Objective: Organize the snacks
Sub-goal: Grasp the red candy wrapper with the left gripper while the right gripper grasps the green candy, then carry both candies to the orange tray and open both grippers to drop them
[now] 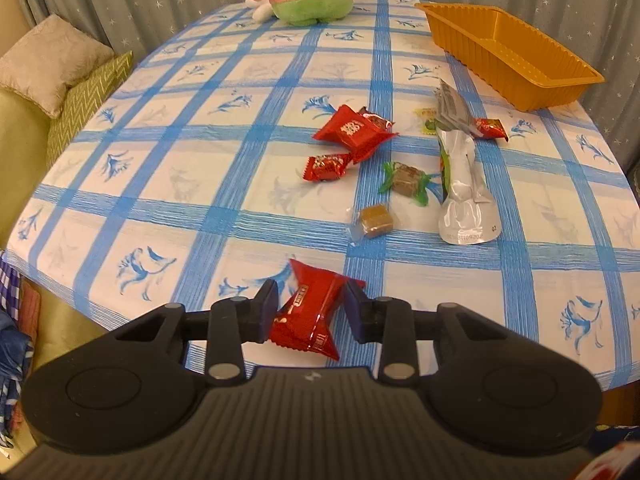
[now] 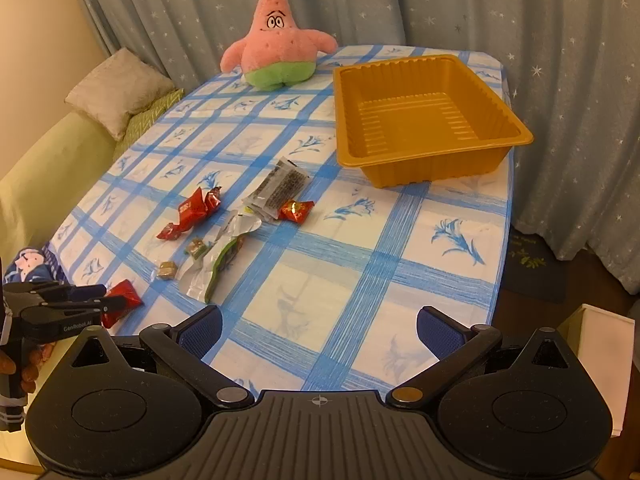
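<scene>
A red snack packet (image 1: 308,312) lies near the table's front edge between the fingers of my left gripper (image 1: 310,306), whose pads touch it on both sides. In the right wrist view that gripper (image 2: 114,304) sits at the far left over the same packet (image 2: 126,298). More snacks lie mid-table: two red packets (image 1: 352,132) (image 1: 326,166), a green-wrapped candy (image 1: 406,178), a brown cube candy (image 1: 374,220), a silver pouch (image 1: 460,184) and a small red sweet (image 1: 490,128). My right gripper (image 2: 318,332) hangs open and empty over the near edge. The golden tray (image 2: 432,152) stands empty at the back right.
A pink star plush (image 2: 280,56) sits at the table's far end. A sofa with a cushion (image 2: 116,88) runs along the left side. Starred curtains hang behind. A white box (image 2: 600,344) stands on the floor at the right.
</scene>
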Available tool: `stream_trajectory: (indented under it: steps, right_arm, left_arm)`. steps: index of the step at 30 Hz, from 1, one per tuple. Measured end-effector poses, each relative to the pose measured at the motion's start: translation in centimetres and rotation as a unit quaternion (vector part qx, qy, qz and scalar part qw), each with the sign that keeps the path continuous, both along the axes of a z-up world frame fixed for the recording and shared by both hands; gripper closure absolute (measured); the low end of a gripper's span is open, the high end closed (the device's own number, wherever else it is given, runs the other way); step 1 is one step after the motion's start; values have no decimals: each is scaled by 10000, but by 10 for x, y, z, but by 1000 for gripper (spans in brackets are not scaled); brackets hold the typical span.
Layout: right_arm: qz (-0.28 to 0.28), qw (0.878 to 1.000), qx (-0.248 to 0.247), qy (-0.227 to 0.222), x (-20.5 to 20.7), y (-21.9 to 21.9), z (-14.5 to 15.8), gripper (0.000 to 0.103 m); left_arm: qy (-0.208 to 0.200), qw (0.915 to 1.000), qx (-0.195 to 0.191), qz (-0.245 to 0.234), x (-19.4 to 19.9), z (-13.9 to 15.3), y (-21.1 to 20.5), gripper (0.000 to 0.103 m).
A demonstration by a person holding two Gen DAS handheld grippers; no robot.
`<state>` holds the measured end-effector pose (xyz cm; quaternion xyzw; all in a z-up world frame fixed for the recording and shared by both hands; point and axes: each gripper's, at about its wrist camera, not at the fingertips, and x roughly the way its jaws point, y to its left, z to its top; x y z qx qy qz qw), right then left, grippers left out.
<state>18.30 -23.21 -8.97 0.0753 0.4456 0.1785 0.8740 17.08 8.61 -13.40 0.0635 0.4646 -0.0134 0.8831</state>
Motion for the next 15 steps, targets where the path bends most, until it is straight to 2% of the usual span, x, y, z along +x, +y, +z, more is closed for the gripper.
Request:
stream_trajectory:
  steps: [9, 15]
  right_arm:
    - [105, 9999, -22, 53, 14, 1, -4, 0]
    - [474, 9988, 6, -91, 27, 11, -8, 0]
  left_arm:
    - [50, 9998, -122, 141, 5, -6, -1, 79]
    - [-36, 9989, -211, 425, 2, -3, 2, 82]
